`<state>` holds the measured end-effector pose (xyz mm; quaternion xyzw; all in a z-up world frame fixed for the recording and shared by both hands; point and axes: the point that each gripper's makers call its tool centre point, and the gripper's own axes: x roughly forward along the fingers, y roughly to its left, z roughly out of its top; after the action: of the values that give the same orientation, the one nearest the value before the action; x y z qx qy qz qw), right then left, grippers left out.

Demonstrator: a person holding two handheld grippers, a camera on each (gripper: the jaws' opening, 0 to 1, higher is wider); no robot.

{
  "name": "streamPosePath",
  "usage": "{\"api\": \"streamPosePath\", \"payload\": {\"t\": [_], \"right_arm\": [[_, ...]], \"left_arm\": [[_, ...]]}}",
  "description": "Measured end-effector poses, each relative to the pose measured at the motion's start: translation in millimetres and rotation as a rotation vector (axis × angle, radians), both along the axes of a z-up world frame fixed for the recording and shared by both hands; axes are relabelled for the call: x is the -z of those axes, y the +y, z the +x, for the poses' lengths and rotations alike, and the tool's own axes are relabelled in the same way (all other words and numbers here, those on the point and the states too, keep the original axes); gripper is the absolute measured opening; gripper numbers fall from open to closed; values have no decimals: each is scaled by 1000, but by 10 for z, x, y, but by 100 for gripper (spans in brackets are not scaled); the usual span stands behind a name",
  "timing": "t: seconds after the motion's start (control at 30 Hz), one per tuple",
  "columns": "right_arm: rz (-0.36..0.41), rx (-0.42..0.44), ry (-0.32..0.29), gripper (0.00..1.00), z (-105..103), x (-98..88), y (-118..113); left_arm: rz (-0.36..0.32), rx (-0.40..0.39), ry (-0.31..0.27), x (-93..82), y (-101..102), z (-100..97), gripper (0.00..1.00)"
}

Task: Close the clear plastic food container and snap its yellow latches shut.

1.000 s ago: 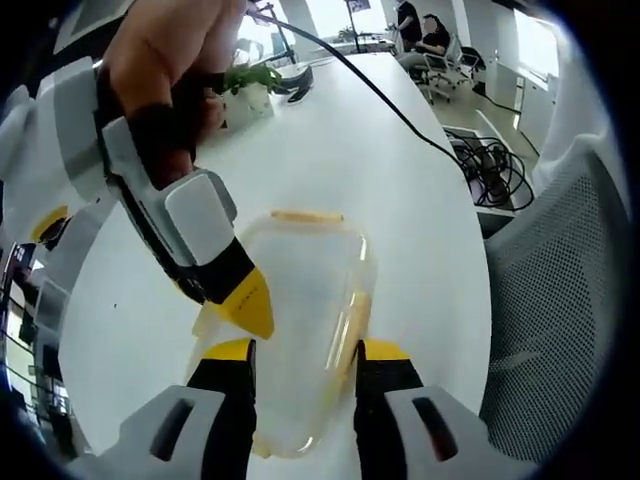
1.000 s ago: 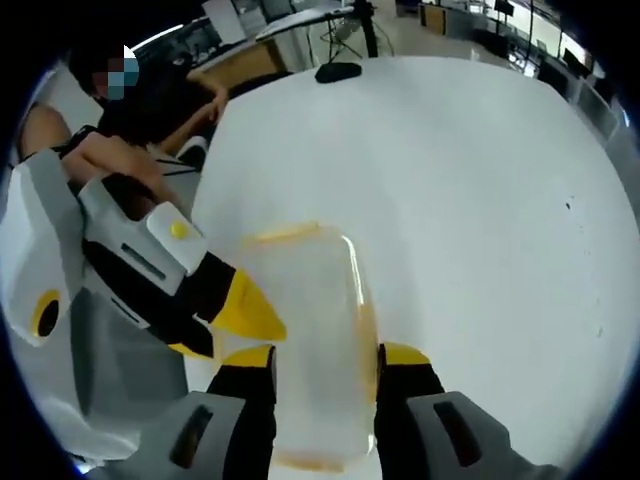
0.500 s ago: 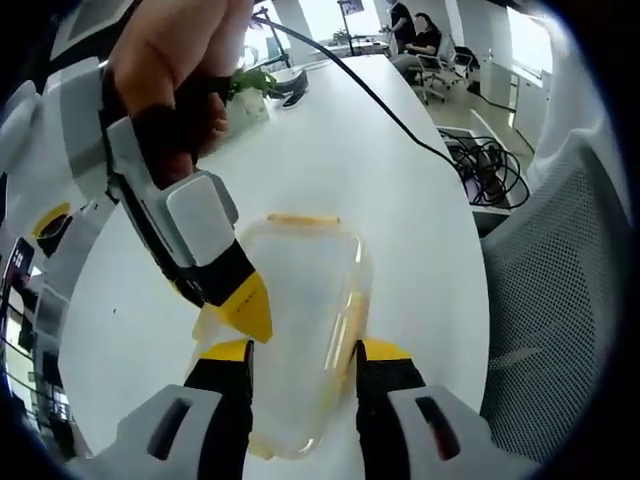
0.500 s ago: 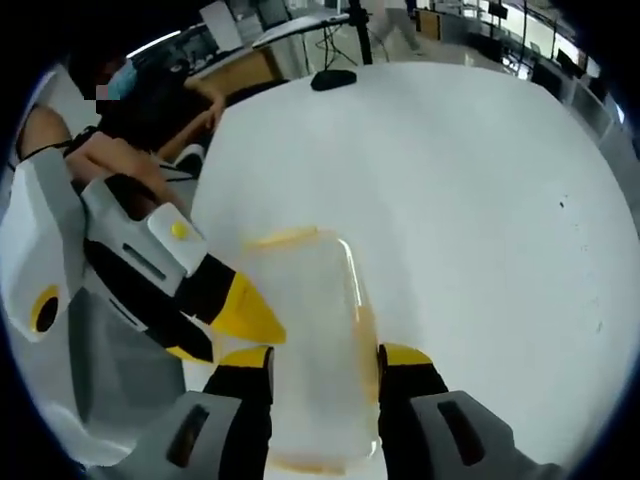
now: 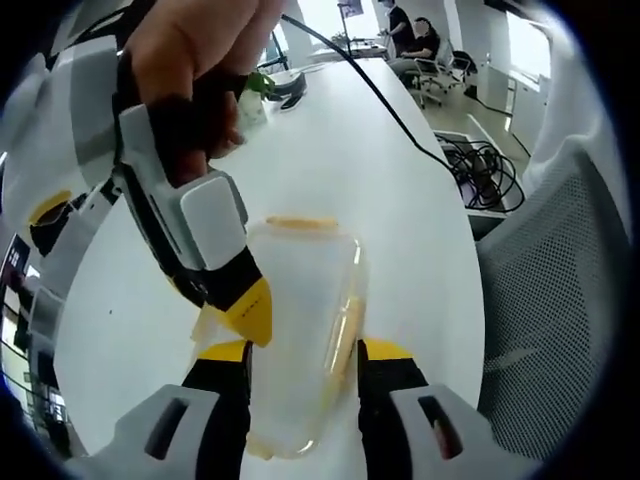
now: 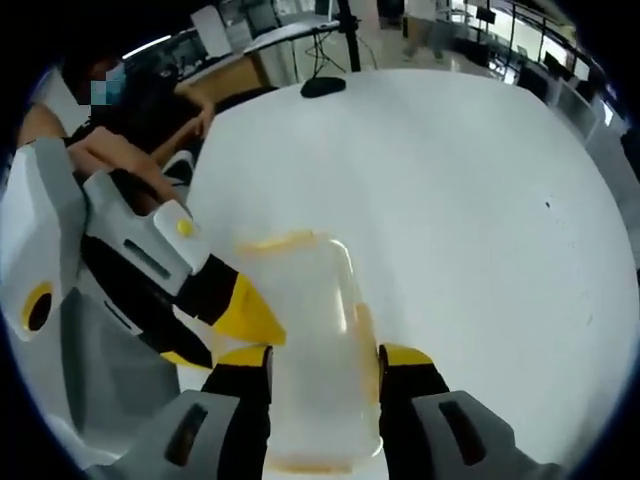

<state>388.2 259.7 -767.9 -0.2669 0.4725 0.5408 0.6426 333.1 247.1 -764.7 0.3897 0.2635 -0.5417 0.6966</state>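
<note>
Open-plan office: long white table (image 5: 330, 150), mesh chair (image 5: 545, 300), seated people (image 5: 415, 40) behind.

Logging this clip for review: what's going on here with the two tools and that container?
A person works a clear plastic food container on a white table, one tool in each hand. The left tool and right tool each straddle the container with open jaws, coming from opposite sides. The lid looks down. Yellow latches show along its edges, but whether they are snapped shut cannot be told.
</note>
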Motion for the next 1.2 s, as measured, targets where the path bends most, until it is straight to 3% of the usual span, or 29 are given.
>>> {"api": "streamPosePath", "payload": {"t": [0.4, 0.63, 0.87, 1.2], "right_arm": [[49, 57, -64, 45, -5, -101, -67], [35, 56, -80, 49, -77, -90, -197], [13, 21, -93, 57, -147, -78, -299], [-6, -10, -106, 62, -234, -88, -367]], "left_arm": [[-5, 1, 45, -38, 50, -57, 48], [-14, -5, 61, -59, 96, -41, 55], [-26, -9, 63, -113, 112, 29, 61], [9, 22, 59, -102, 143, 111, 67]]}}
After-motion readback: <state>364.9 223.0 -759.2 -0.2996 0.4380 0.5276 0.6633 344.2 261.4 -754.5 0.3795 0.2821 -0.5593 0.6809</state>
